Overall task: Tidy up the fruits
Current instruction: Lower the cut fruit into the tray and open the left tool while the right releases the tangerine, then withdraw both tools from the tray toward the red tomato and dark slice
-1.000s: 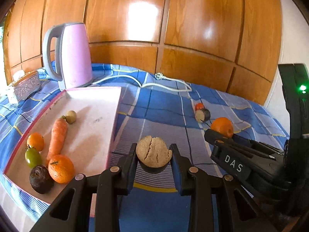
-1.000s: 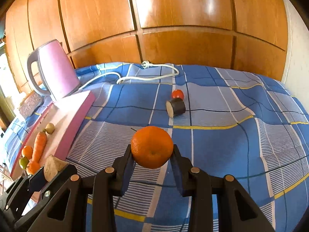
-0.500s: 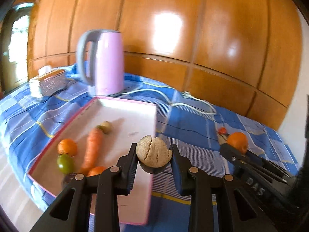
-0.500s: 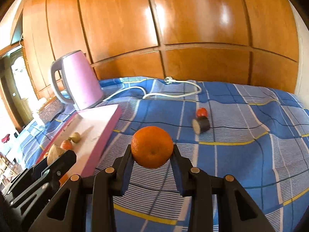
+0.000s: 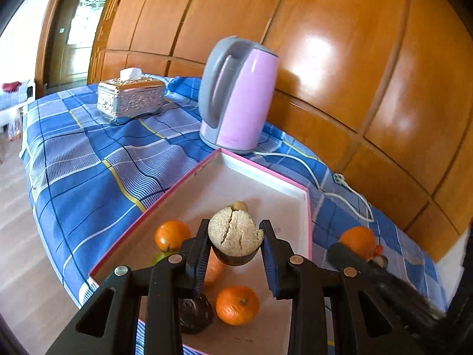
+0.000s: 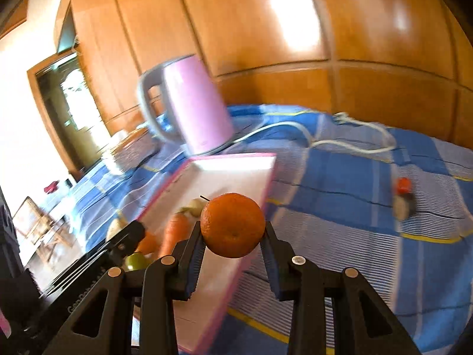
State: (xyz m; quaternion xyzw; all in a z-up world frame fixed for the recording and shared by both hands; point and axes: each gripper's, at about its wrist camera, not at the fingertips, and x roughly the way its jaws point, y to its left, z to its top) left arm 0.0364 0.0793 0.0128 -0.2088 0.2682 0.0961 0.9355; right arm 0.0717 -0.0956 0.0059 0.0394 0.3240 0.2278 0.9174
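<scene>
Left wrist view: left tool [image 5: 235, 251] clamped on a cracked tan fruit half [image 5: 235, 235], held above the pink-rimmed tray [image 5: 267, 182]. Below and ahead of the tool, inside the tray: an orange [image 5: 172, 234] to the left, a second orange [image 5: 237, 304] underneath, a dark fruit [image 5: 195, 313] beside it, a carrot [image 5: 213, 269] mostly hidden behind the fingers, a small pale fruit [image 5: 239, 206] just beyond the held piece. Farther ahead, a pink kettle [image 5: 238, 94] on the blue plaid cloth [image 5: 88, 171], with a silver tissue box [image 5: 130, 99] off to its left. Right wrist view, blurred: right tool [image 6: 233, 244] gripping an orange fruit [image 6: 233, 224] over the near right edge of the tray, with a green fruit [image 6: 136, 261] low to the left. Off to the right on the cloth, well apart: a small red fruit [image 6: 402, 185] touching a dark cut piece [image 6: 403, 207].
</scene>
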